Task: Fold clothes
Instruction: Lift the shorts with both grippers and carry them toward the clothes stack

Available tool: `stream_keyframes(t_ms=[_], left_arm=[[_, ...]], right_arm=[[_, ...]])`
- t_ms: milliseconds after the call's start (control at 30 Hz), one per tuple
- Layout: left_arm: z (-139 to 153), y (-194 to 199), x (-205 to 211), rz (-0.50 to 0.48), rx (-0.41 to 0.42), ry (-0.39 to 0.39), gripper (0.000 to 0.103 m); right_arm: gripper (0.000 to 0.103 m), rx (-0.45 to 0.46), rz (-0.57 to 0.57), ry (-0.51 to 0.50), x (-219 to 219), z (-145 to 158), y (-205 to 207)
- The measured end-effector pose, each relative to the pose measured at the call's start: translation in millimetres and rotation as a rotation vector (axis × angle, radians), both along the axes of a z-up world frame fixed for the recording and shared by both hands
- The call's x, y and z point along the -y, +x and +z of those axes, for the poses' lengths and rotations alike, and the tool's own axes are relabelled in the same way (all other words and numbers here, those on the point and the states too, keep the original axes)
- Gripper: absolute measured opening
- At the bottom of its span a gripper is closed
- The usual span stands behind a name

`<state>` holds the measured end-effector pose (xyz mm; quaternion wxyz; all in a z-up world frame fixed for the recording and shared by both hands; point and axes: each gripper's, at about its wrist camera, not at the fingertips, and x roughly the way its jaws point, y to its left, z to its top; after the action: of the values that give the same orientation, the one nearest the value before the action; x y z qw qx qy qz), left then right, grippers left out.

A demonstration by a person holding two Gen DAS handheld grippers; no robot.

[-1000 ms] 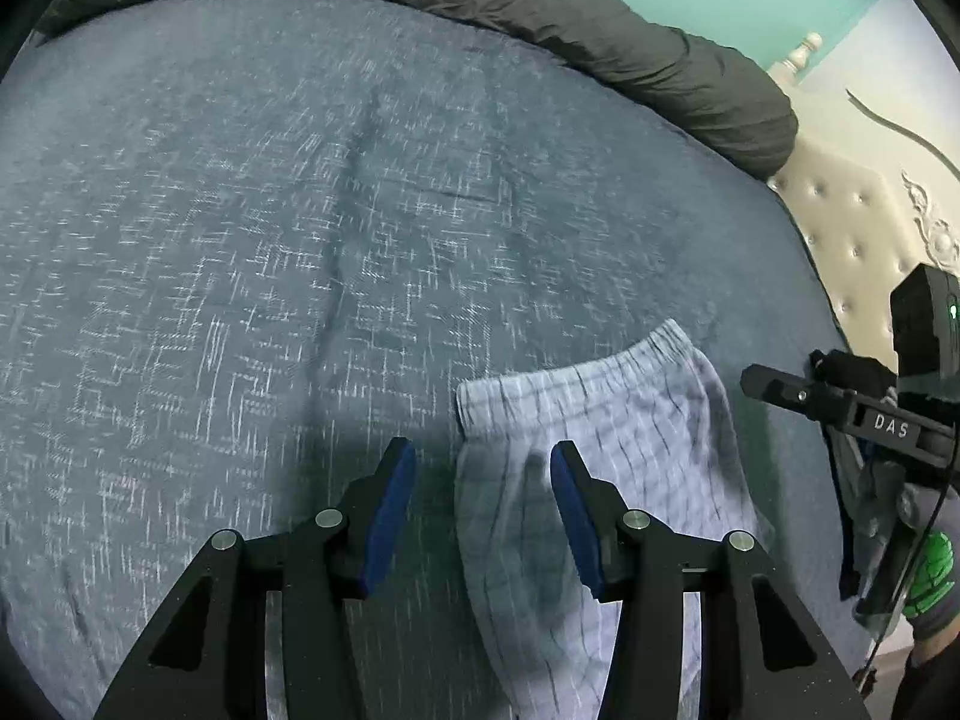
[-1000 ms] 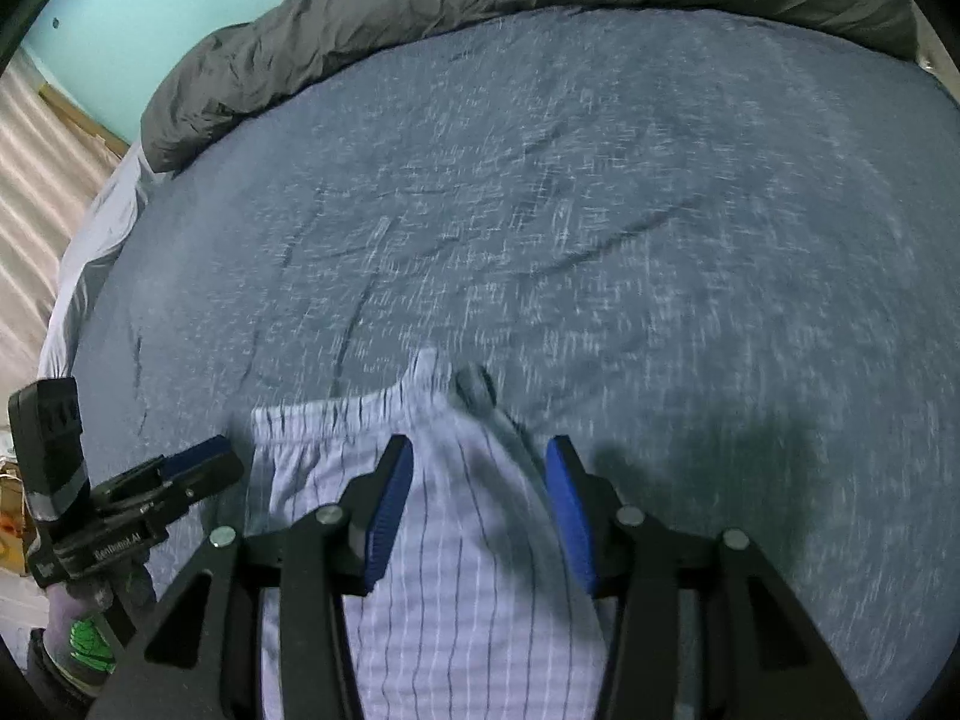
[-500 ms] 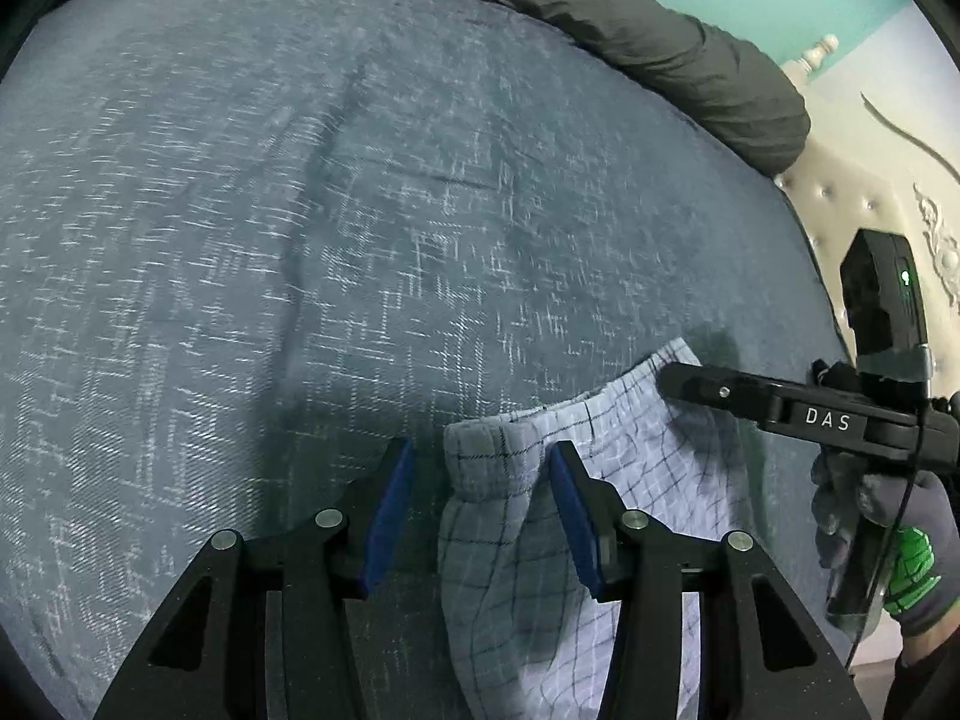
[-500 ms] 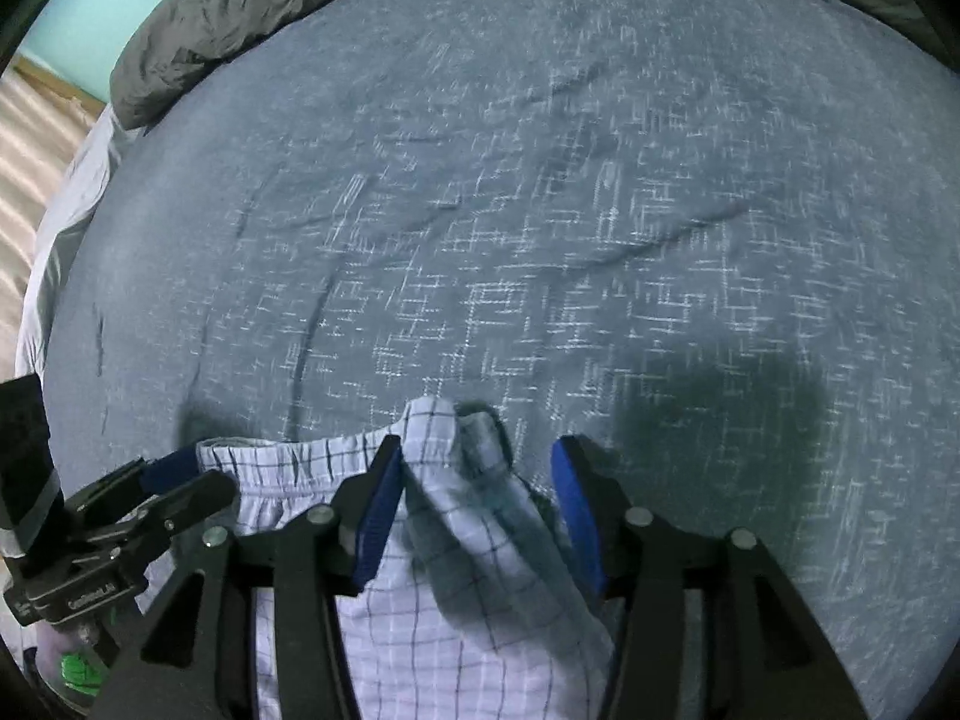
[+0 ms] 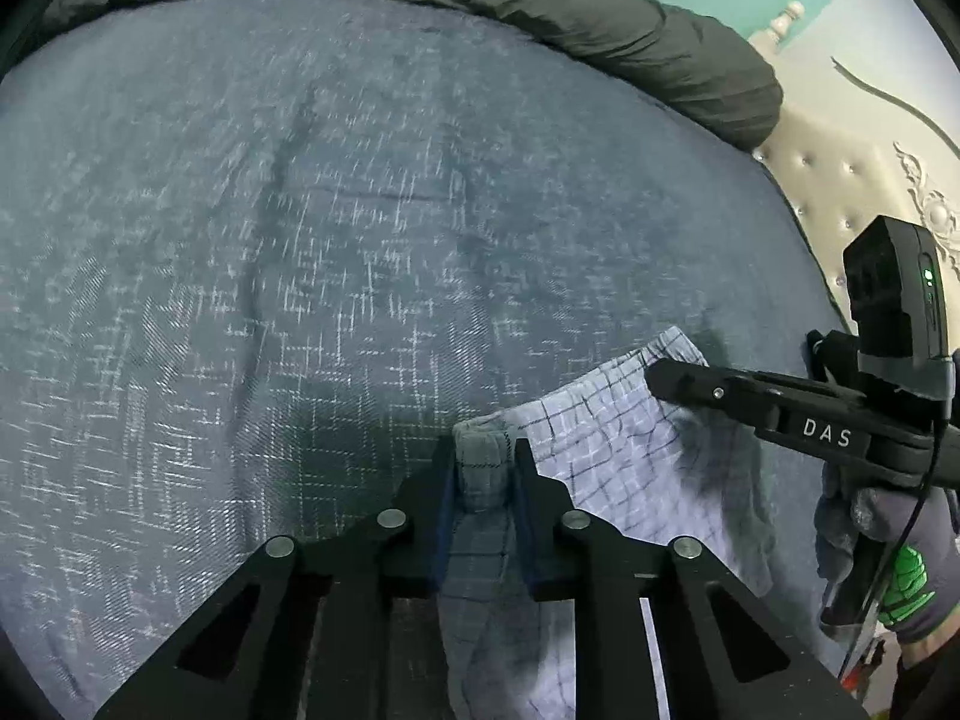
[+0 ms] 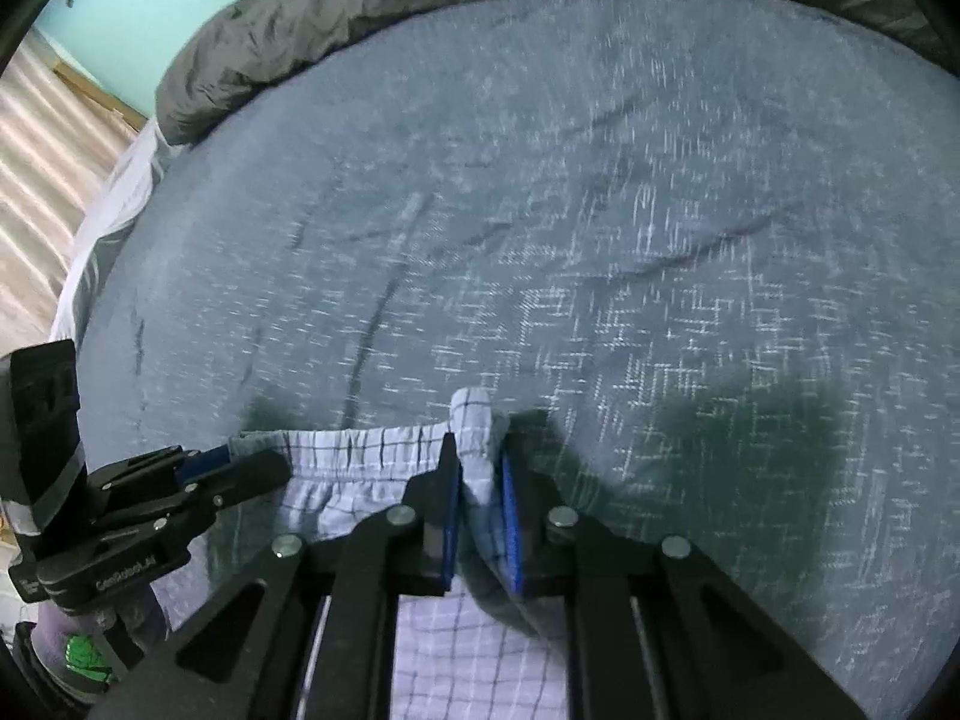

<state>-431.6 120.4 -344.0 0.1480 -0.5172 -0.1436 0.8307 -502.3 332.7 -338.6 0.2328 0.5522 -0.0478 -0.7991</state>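
Left wrist view | left gripper [image 5: 483, 468], right gripper [image 6: 480, 468] closing, pinching checked shorts [image 5: 618, 456] waistband corners at 6 o'clock | keeping lift level, hem taut.

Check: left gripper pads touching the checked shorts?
Touching. In the left wrist view the left gripper is closing, both pads pressing a bunched corner of the checked shorts.
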Motion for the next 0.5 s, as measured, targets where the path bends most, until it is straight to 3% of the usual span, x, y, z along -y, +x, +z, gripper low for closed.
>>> stream_keyframes(t_ms=[500], left_arm=[[132.0,45.6,-29.9,-0.035,-0.177,-0.055,0.017]], right_arm=[[0.010,-0.238,-0.045,-0.032,-20.6,122.2,66.3]])
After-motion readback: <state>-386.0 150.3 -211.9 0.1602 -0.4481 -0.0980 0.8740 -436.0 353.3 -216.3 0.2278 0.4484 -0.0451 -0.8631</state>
